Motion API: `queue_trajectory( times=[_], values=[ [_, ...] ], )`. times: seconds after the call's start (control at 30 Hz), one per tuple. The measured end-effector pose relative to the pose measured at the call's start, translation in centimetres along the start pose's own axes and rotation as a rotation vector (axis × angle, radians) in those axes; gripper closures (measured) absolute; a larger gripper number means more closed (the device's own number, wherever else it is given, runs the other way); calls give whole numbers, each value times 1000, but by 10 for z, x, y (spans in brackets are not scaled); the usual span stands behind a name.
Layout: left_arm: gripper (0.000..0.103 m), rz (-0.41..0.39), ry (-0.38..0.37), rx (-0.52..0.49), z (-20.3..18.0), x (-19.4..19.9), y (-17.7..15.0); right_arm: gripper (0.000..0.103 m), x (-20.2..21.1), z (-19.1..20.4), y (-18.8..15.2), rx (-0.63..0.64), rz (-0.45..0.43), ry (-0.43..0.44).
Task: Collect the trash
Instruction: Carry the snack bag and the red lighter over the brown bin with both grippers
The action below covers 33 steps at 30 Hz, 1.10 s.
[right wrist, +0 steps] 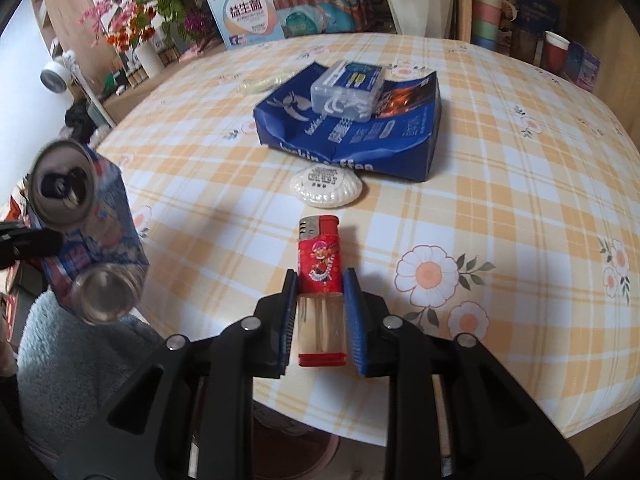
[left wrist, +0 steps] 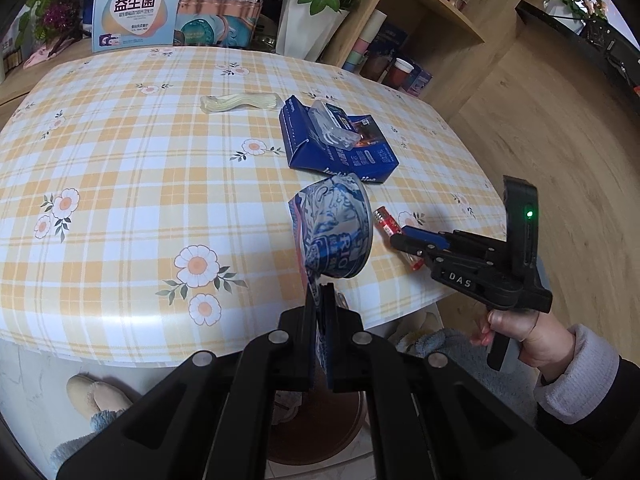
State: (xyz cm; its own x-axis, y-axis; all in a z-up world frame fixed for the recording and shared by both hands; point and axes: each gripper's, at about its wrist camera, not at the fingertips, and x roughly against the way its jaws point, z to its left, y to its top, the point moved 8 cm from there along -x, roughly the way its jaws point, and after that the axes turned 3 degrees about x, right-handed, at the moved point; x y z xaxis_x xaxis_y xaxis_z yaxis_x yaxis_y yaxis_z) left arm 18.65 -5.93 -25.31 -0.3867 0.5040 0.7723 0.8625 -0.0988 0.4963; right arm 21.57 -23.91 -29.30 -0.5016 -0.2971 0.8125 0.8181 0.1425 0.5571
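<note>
A crushed blue drink can (left wrist: 334,232) hangs over the table's near edge, with my left gripper (left wrist: 320,294) shut on its flattened lower end. The right wrist view shows the same can (right wrist: 86,236) at the left, both round ends visible. A red lighter (right wrist: 320,258) with a clear lower half sits between the blue pads of my right gripper (right wrist: 321,280), which is shut on it just above the checked tablecloth (right wrist: 480,200). From the left wrist view, the right gripper (left wrist: 400,238) and the lighter (left wrist: 385,219) are at the table's right edge, held by a hand (left wrist: 520,328).
A torn blue paper bag (right wrist: 352,140) lies mid-table with a clear plastic floss-pick box (right wrist: 348,88) on it. A white shell-shaped piece (right wrist: 326,185) lies before the bag, a pale bundle (left wrist: 240,102) behind. A brown round container (left wrist: 316,432) stands on the floor below the table edge.
</note>
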Motion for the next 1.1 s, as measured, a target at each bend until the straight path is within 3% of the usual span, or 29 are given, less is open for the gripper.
queue_trajectory(
  times=[0.27,0.67,1.1],
  values=[
    [99,24,1,-13,-11,-2,-17,77,30,7,2,-22,-72,20],
    [99,96,14,1,-20,-13,-68,77,58,19,-26,-52,-102,52],
    [97,150,-15,-17,-33,-17,-93,77,82,31,-29,-42,-142,81]
  ],
)
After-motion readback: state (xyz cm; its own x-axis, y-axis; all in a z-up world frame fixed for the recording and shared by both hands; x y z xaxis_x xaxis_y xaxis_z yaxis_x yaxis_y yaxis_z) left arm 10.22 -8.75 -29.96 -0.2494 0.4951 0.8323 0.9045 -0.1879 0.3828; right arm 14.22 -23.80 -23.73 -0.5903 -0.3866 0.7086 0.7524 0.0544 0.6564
